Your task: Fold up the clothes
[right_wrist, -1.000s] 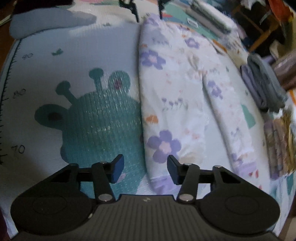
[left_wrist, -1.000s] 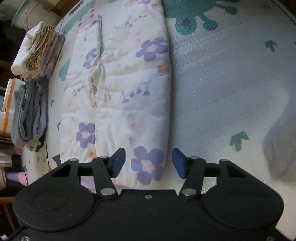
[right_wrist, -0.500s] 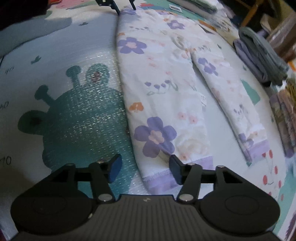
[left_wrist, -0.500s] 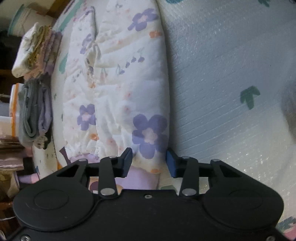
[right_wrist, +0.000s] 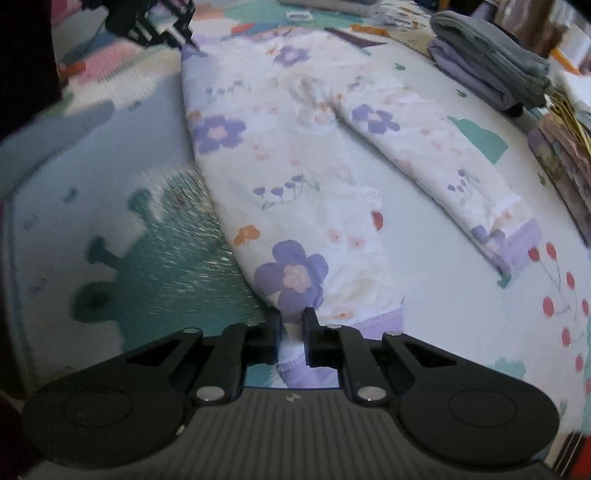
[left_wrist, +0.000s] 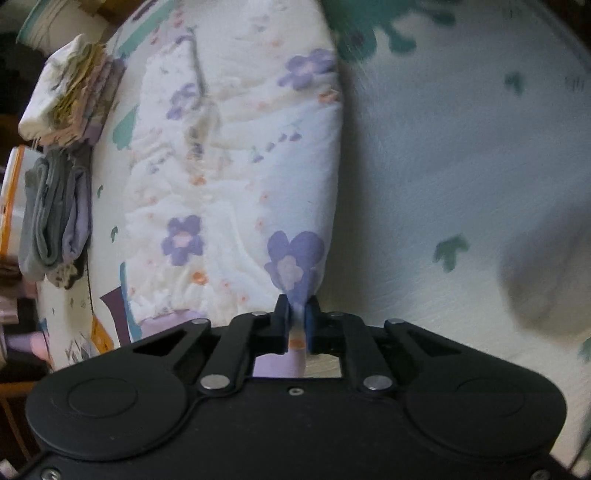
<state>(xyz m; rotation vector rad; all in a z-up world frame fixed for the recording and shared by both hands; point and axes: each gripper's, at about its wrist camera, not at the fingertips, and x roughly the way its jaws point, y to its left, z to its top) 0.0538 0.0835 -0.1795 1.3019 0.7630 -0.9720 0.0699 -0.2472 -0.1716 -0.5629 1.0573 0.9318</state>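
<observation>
White pants with purple flowers (right_wrist: 295, 155) lie flat on the play mat (right_wrist: 155, 266), legs spread apart. My right gripper (right_wrist: 291, 319) has its jaws closing on the outer corner of the near leg's lavender hem, and cloth is pinched between the pads. The other leg (right_wrist: 436, 170) lies free to the right. At the far end, my left gripper (right_wrist: 173, 33) pinches the waist corner. In the left wrist view the pants (left_wrist: 240, 166) stretch away, and the left gripper (left_wrist: 296, 308) has its jaws closing with the flowered waist corner bunched between the pads.
Folded clothes are stacked along the mat's side: a grey and lavender pile (right_wrist: 491, 62) (left_wrist: 55, 214) and a patterned pile (right_wrist: 561, 155) (left_wrist: 66, 92). A person's dark sleeve (right_wrist: 26, 66) is at the far left. Bare mat (left_wrist: 461, 166) lies beside the pants.
Both grippers went from open over the pants' edge to shut on it, the left on the waist corner, the right on the hem corner. The right view has rolled and shifted.
</observation>
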